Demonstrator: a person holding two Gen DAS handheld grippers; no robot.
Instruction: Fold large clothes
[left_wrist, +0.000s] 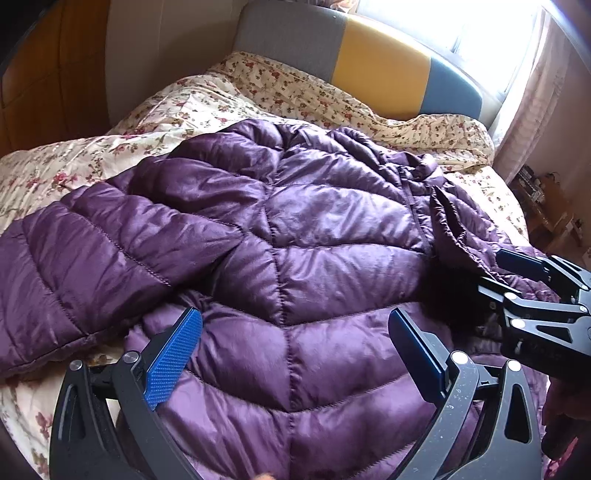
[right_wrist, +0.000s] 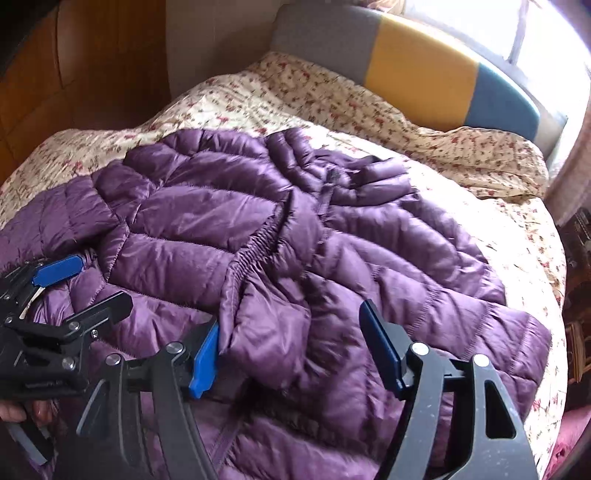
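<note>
A purple quilted down jacket (left_wrist: 295, 221) lies spread on a bed with a floral cover (left_wrist: 110, 147); it also shows in the right wrist view (right_wrist: 295, 240). One sleeve (left_wrist: 92, 266) lies folded across the body on the left. My left gripper (left_wrist: 295, 354) is open and empty, low over the jacket's lower body. My right gripper (right_wrist: 291, 350) is open over a sleeve end (right_wrist: 266, 332); its left pad touches the fabric. Each gripper shows in the other's view: the right gripper (left_wrist: 495, 273) and the left gripper (right_wrist: 92, 284).
The bed's padded headboard (left_wrist: 369, 62) in grey, yellow and blue stands at the back. A wooden wardrobe (left_wrist: 37, 74) is on the left. A bright window (left_wrist: 461, 29) with a curtain is at the back right. Cluttered furniture (left_wrist: 546, 199) stands right of the bed.
</note>
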